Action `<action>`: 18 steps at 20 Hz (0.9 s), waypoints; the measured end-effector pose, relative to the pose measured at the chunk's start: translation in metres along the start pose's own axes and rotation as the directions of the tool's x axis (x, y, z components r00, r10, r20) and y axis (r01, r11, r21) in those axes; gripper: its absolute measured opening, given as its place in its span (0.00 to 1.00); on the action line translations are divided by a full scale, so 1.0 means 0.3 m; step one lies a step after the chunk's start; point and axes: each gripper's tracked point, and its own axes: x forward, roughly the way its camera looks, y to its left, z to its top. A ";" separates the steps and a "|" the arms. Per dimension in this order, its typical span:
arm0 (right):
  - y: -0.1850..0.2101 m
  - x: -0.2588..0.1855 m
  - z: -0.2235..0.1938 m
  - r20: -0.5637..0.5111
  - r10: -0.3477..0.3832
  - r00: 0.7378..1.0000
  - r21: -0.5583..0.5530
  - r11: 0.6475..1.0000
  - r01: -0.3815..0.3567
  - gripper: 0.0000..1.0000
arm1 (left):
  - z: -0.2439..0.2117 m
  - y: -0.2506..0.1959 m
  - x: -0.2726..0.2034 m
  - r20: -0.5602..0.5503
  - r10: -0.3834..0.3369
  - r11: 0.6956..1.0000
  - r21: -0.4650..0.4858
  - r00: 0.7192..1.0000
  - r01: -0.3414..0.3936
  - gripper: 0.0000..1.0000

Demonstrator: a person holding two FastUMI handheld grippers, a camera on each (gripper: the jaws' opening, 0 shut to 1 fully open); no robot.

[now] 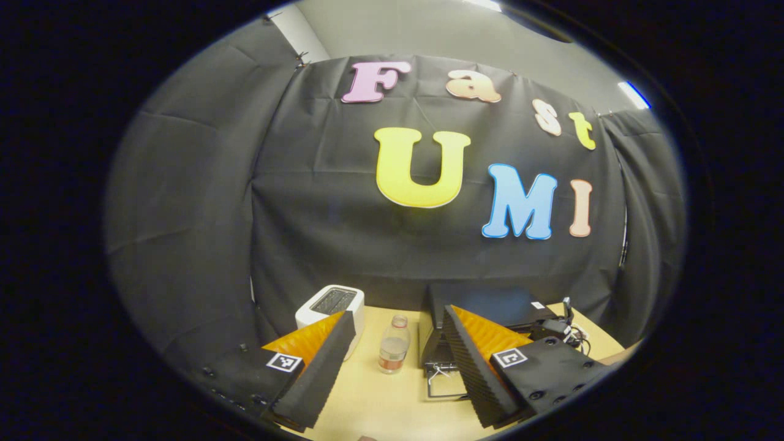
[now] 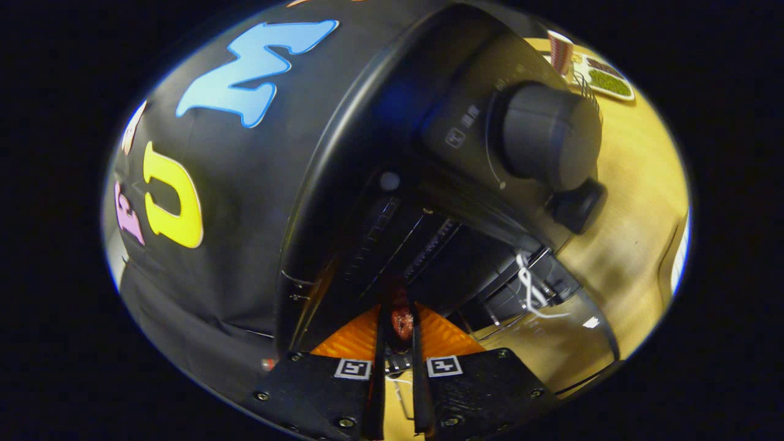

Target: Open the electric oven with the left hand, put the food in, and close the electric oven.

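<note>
The right gripper pinches a small reddish piece of food at the mouth of the open electric oven. The left gripper hangs spread above the table (its 2 fingers apart), facing a bottle and a toaster at the table's far edge.

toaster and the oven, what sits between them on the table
A clear bottle stands upright on the table between the white toaster and the black oven, seen in the left gripper view.

No words or numbers could be read on anything. The oven carried small pale symbols beside its knob, too blurred to make out; the gripper bodies bore square black-and-white markers.
</note>
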 end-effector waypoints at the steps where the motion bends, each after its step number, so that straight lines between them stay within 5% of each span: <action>1: -0.006 0.002 0.003 0.008 -0.027 1.000 -0.055 0.998 0.027 0.22 | -0.003 -0.012 0.005 -0.002 -0.003 1.000 -0.003 1.000 0.003 0.97; 2: -0.029 0.001 0.008 0.016 -0.069 0.998 -0.118 0.991 0.070 0.17 | -0.005 -0.029 0.012 0.000 -0.007 1.000 -0.003 1.000 0.007 1.00; 4: -0.037 -0.035 0.050 0.051 -0.111 0.993 -0.222 0.968 0.120 0.49 | -0.006 -0.044 0.014 0.003 -0.028 1.000 -0.003 1.000 0.028 0.97; 5: -0.040 -0.051 0.072 0.076 -0.129 0.989 -0.262 0.954 0.145 0.43 | -0.008 -0.064 0.019 0.003 -0.039 0.999 0.001 0.999 0.039 0.97; 6: -0.037 -0.074 0.096 0.098 -0.132 0.986 -0.294 0.943 0.155 0.72 | -0.009 -0.100 0.030 0.004 -0.049 0.999 0.004 0.999 0.049 0.97; 11: -0.053 -0.257 0.128 0.172 -0.145 0.974 -0.460 0.863 0.210 0.74 | 0.002 -0.237 0.071 0.007 -0.111 0.994 -0.003 0.994 0.111 0.97; 18: -0.012 -0.639 0.236 0.308 -0.047 0.950 -0.621 0.746 0.238 0.73 | 0.005 -0.459 0.105 0.014 -0.171 0.985 0.039 0.985 0.171 1.00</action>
